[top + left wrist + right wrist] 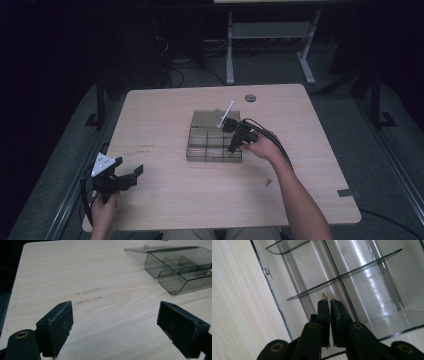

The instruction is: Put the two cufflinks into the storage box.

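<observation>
1. No readable brand, label or writing is seen on the clear compartment box (214, 145), which sits at frame centre in the high view with its lid laid open behind.
2. The right gripper (329, 302) is held over a compartment near the box's edge, its jaws pressed together on a small brass piece (324, 295).
3. The left gripper (115, 322) is held wide apart with nothing between its jaws, low in the lower left of the high view near the table's (165, 200) front edge.
4. A second small brass piece (268, 182) lies on bare wood at lower right of centre.
5. Wide bare tabletop is seen between left gripper and box.
</observation>
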Demonstrator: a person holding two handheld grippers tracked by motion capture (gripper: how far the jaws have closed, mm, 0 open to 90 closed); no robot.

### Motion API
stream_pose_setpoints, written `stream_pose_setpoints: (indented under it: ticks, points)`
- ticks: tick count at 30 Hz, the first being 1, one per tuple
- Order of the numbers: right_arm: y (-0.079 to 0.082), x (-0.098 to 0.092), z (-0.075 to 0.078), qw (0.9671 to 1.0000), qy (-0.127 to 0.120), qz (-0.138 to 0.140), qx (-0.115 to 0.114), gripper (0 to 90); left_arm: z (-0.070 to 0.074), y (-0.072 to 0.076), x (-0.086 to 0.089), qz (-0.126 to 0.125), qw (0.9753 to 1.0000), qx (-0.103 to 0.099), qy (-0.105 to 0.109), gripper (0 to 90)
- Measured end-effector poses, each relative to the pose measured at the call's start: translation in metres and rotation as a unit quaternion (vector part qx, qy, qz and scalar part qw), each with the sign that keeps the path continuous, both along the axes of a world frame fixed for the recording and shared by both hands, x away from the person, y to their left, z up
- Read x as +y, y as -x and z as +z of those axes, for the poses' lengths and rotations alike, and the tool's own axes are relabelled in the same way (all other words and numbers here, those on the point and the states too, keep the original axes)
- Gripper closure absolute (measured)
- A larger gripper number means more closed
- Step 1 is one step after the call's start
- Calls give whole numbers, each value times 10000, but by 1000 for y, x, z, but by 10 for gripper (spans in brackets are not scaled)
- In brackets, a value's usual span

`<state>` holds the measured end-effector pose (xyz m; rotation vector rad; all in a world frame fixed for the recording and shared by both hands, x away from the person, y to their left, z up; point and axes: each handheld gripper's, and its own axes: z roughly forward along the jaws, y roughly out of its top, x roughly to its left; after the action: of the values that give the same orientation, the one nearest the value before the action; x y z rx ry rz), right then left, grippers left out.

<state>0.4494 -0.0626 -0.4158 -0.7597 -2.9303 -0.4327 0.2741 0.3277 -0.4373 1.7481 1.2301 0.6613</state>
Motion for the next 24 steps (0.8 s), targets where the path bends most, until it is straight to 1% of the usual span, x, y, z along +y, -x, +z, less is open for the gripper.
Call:
stream_pose_setpoints:
  ticks: [6,9,14,19,24]
  points:
    - [5,-5,10,9999,-121,-21,-62,832,1,0,0,-20,10000,16,-35,132]
    - [10,-10,17,9998,-174,-14,-136,831,0,0,0,-20,10000,0,-23,132]
    - [19,-22,28,9994,-269,-46,-195,813,1,0,-1,-38,10000,1,-44,132]
    - [28,-36,36,9987,-432,-131,-236,785,1,0,-1,-19,10000,5,-57,132]
    - [37,-53,40,9980,-514,-225,-291,770,1,0,-1,-36,10000,-20,-58,132]
